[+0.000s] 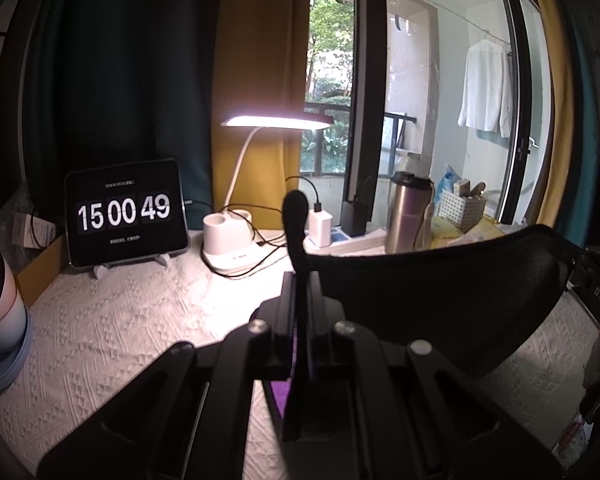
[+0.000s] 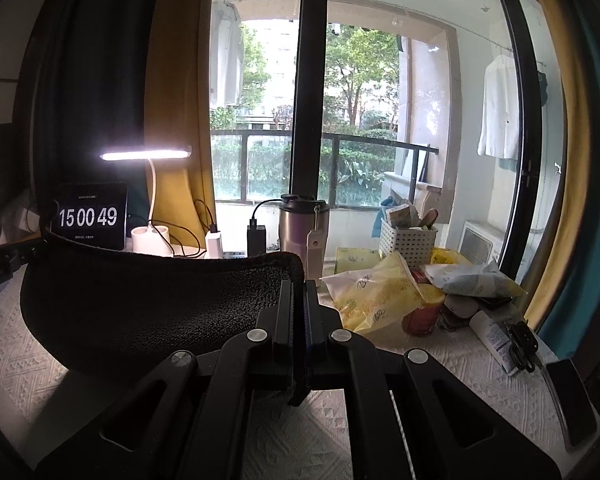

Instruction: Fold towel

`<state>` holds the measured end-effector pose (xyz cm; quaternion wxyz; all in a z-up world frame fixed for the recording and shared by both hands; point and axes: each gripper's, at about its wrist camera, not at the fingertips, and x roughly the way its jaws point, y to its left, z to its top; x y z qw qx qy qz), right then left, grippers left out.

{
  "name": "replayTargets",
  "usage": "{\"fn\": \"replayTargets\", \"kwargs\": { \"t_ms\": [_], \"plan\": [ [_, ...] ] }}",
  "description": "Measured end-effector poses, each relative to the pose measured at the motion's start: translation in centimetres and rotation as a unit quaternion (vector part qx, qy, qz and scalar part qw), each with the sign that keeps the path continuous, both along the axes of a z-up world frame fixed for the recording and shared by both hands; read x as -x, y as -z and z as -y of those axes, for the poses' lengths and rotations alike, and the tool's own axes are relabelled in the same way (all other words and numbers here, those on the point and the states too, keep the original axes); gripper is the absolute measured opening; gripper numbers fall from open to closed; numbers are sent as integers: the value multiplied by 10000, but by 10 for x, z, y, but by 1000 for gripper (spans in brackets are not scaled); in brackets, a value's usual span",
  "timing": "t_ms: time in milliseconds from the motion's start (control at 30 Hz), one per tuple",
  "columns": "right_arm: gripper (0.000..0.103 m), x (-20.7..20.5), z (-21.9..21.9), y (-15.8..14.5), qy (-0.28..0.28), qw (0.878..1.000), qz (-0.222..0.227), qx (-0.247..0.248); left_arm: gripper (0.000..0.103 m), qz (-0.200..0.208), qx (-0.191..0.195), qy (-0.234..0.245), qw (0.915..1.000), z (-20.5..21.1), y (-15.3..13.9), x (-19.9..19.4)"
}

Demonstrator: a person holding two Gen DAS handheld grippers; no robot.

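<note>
A black towel (image 1: 440, 296) hangs in the air above the white textured tablecloth (image 1: 120, 340), stretched between my two grippers. My left gripper (image 1: 300, 280) is shut on the towel's left corner, which sticks up between the fingers. In the right wrist view the towel (image 2: 148, 304) sags to the left, and my right gripper (image 2: 299, 288) is shut on its right corner. The towel's lower part is hidden behind the gripper bodies.
A tablet clock (image 1: 126, 214), a lit desk lamp (image 1: 276, 122), chargers and a steel tumbler (image 1: 408, 216) stand at the back. Snack bags (image 2: 380, 292), a red can (image 2: 422, 314), a white basket (image 2: 408, 242) and a tube (image 2: 494, 338) crowd the right. A pastel cup (image 1: 0, 320) is at the left.
</note>
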<state>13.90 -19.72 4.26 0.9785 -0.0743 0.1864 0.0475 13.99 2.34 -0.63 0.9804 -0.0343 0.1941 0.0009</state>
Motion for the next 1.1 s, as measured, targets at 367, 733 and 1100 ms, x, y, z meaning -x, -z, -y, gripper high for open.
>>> {"fn": "replayTargets", "kwargs": {
  "t_ms": [367, 733, 1100],
  "plan": [
    [4, -33, -1, 2, -4, 10000, 1, -40, 4, 65, -96, -87, 9999, -1, -1, -23],
    [4, -75, -6, 19, -46, 9997, -243, 54, 4, -213, 44, -116, 9997, -12, 11, -61],
    [4, -104, -8, 47, -75, 9975, -685, 143, 4, -584, 92, -162, 9981, -16, 37, -88]
  ]
}}
